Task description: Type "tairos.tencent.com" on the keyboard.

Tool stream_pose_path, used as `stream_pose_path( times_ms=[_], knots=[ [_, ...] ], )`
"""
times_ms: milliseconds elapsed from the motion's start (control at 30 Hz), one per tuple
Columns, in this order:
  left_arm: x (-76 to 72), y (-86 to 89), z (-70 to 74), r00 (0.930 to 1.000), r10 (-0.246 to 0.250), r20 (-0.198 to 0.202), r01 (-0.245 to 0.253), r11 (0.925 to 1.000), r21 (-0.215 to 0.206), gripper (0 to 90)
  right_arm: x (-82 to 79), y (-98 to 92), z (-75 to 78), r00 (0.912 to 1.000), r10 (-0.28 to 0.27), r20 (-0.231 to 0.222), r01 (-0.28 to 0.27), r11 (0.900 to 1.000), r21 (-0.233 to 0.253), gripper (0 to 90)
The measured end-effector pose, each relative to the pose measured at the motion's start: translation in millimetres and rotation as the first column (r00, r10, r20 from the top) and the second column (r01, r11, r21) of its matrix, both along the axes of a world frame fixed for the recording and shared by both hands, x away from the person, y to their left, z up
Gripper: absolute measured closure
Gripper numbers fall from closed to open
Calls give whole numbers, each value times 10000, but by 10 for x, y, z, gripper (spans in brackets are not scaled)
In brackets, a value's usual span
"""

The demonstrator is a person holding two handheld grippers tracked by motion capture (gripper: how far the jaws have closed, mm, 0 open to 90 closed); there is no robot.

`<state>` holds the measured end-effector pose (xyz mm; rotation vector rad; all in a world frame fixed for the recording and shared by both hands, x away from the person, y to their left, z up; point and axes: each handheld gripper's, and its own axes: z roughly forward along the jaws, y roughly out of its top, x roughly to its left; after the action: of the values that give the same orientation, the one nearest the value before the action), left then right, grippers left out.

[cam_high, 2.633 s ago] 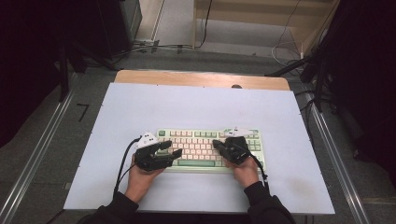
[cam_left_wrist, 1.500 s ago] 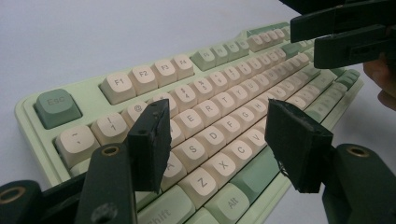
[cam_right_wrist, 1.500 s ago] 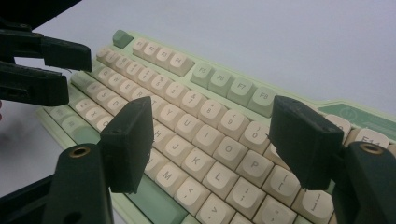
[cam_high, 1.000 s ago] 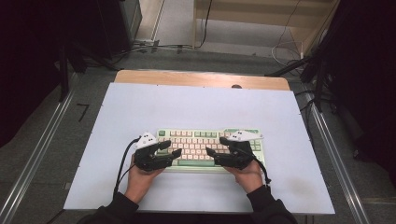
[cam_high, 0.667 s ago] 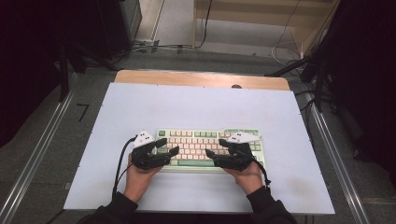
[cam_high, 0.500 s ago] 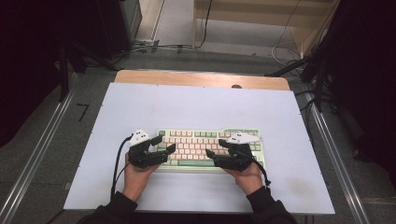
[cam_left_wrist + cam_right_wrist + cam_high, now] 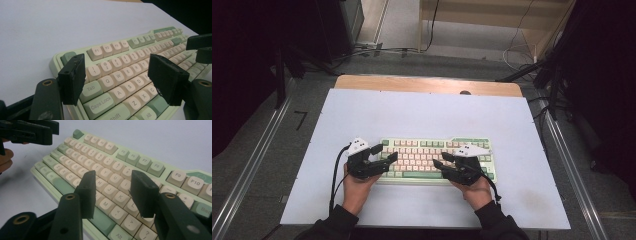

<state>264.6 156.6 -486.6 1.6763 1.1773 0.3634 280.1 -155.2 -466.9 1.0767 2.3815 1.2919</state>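
— How far has the work got?
— The keyboard (image 7: 437,155) lies flat on the counter (image 7: 422,110). Both tongs, left (image 7: 387,156) and right (image 7: 441,161), are held apart above its keys; nothing is gripped yet.

The pale green plastic keyboard (image 7: 434,161) with cream and green keycaps is showing a smooth, faintly satin finish, its printed legends looking matt. Beneath the keyboard, the light lavender-white table sheet (image 7: 422,115) is appearing smooth and matt, like paper or laminate. Beyond the keyboard, a strip of bare tan wooden tabletop (image 7: 427,84) is showing at the far edge. Over the keyboard, the left gripper (image 7: 120,80) and the right gripper (image 7: 112,192) are showing matt black plastic, the pads (image 7: 73,77) looking slightly rough.
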Motion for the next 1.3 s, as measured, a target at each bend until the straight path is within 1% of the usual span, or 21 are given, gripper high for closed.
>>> stream_pose_path(
  times_ms=[67, 167, 300, 400, 567, 667, 733, 833, 900, 1000, 1100, 1133, 1233, 1300],
  knots=[
    [3, -4, -4, 10000, -6, -36, 6, 10000, 10, 313, -7, 9, -14, 10000, 46, -44, -46, 10000, -10, 613],
    [-1, -10, -2, 10000, -45, -10, 45, 10000, 44, 313, -13, 34, -52, 9997, 208, -127, -209, 9997, -80, 735],
    [-1, -14, -3, 10000, -67, -16, 67, 10000, 32, 314, -16, 76, -114, 9990, 380, -231, -387, 9987, -320, 872],
    [0, -17, -6, 10000, -76, -48, 76, 10000, 52, 314, -12, 105, -146, 9988, 429, -233, -441, 9975, -554, 874],
    [0, -23, -10, 9999, -98, -74, 99, 9999, 58, 314, 6, 128, -187, 9988, 397, -289, -417, 9965, -723, 874],
    [-2, -28, -9, 9999, -121, -42, 121, 9999, 12, 315, 15, 131, -197, 9988, 382, -302, -403, 9967, -709, 874],
    [-1, -29, -11, 9999, -145, -87, 146, 9998, 100, 315, 15, 132, -197, 9987, 396, -315, -418, 9966, -713, 874],
    [-1, -27, -9, 9999, -120, -57, 120, 9999, 2, 315, 14, 135, -198, 9987, 389, -319, -410, 9968, -691, 874],
    [0, -27, -13, 9999, -135, -81, 136, 9999, 78, 315, 16, 136, -202, 9986, 411, -343, -435, 9964, -724, 874],
    [0, -28, -10, 9999, -127, -70, 127, 9999, 4, 315, 13, 146, -210, 9985, 412, -365, -439, 9963, -743, 874],
    [2, -32, -16, 9997, -175, -140, 176, 9998, 77, 315, 12, 168, -260, 9984, 414, -397, -449, 9946, -934, 874],
    [3, -31, -15, 9998, -173, -128, 174, 9998, 63, 315, 7, 172, -276, 9988, 387, -302, -413, 9952, -887, 874],
    [-5, -29, -9, 9999, -129, -62, 129, 9999, 17, 315, 18, 161, -247, 9983, 333, -471, -371, 9961, -803, 873],
    [0, -23, -9, 9999, -123, -96, 124, 9999, 26, 315, 8, 124, -192, 9988, 308, -370, -325, 9983, -478, 856]
  ],
)
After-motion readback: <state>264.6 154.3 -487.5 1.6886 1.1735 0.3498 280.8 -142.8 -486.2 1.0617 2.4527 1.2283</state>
